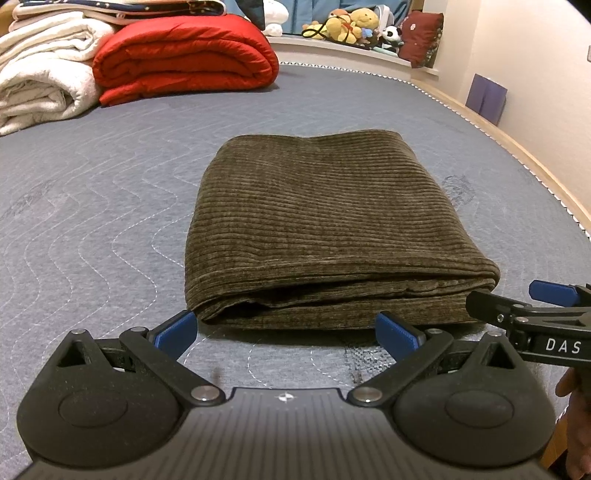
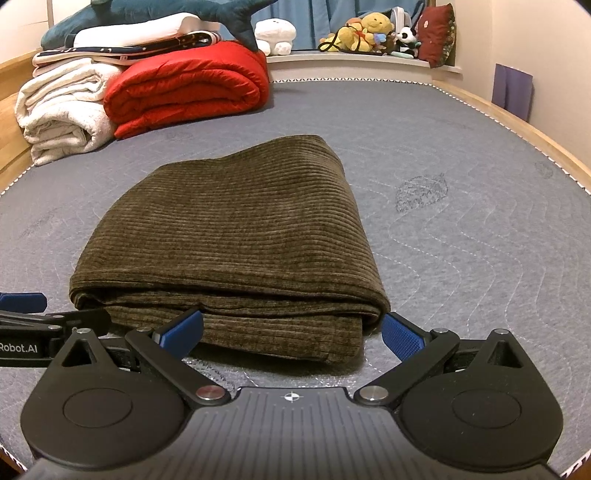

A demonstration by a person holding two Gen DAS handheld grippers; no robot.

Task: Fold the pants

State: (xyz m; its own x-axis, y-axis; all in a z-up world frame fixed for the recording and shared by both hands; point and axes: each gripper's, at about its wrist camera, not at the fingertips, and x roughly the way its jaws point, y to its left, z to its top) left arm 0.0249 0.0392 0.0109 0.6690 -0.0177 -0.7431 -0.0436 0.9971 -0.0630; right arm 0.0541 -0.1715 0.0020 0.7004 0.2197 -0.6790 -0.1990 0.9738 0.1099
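The brown corduroy pants (image 1: 325, 225) lie folded in a thick rectangular bundle on the grey quilted mattress (image 1: 92, 206); they also show in the right wrist view (image 2: 236, 236). My left gripper (image 1: 286, 332) is open and empty, just in front of the bundle's near edge. My right gripper (image 2: 291, 330) is open, its blue pads on either side of the bundle's near right corner, gripping nothing. The right gripper shows at the right edge of the left wrist view (image 1: 535, 310), and the left gripper at the left edge of the right wrist view (image 2: 37, 314).
A folded red quilt (image 1: 184, 62) and rolled white blankets (image 1: 40, 77) lie at the far left of the mattress. Stuffed toys (image 1: 354, 26) sit on a ledge behind. The wooden bed frame (image 1: 535, 166) and a wall run along the right.
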